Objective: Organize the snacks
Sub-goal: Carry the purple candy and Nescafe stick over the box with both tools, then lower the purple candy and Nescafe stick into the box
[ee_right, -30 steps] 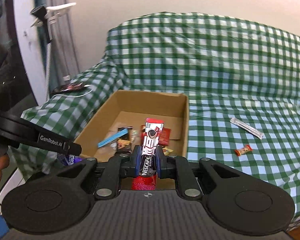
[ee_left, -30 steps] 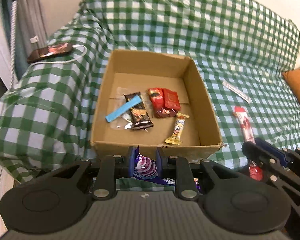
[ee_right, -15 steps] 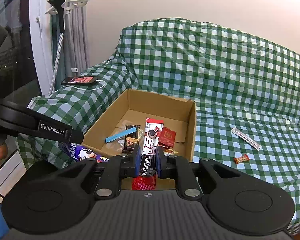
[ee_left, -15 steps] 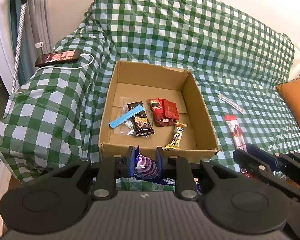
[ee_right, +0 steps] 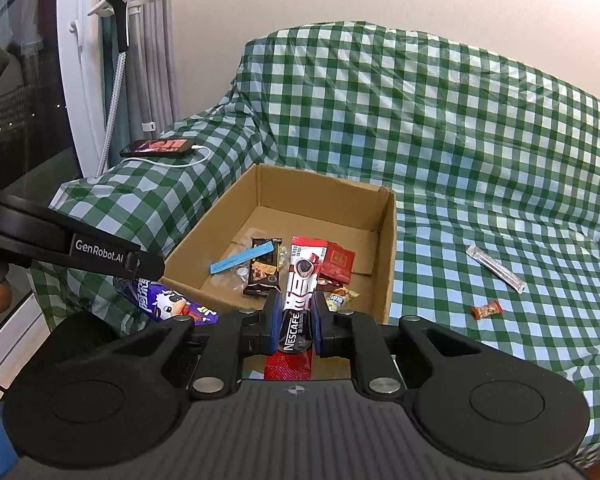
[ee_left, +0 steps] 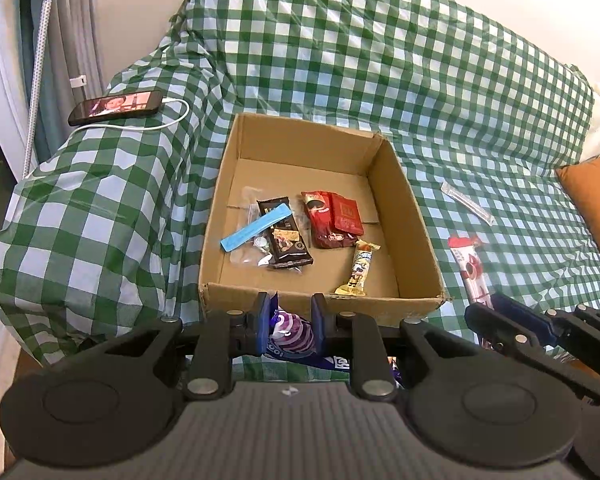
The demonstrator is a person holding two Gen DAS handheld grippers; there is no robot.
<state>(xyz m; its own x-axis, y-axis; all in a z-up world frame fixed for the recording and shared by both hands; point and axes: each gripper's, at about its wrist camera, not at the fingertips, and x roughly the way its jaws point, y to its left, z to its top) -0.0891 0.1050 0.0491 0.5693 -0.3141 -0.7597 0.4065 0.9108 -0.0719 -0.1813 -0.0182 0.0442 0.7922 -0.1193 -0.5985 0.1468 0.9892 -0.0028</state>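
Right gripper (ee_right: pixel 295 330) jaws pinch a red "NESCAFE" sachet (ee_right: pixel 300 280); left gripper (ee_left: pixel 290 330) jaws pinch a purple packet (ee_left: pixel 290 334)

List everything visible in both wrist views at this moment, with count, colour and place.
Cardboard box: 1, brown, on the checked cloth.
Snacks in box: about six; blue stick, dark bar, red packets, yellow bar, clear wrapper.
Clear sachet: 1, on the cloth right of box.
Small candy: 1, orange-red, on the cloth.
Phone: 1, black, on the left, white cable attached.
Cushion: 1, orange, far right.
Purple packet: 1, in left gripper jaws.
Nescafe stick: 1, red-white, in right gripper jaws.
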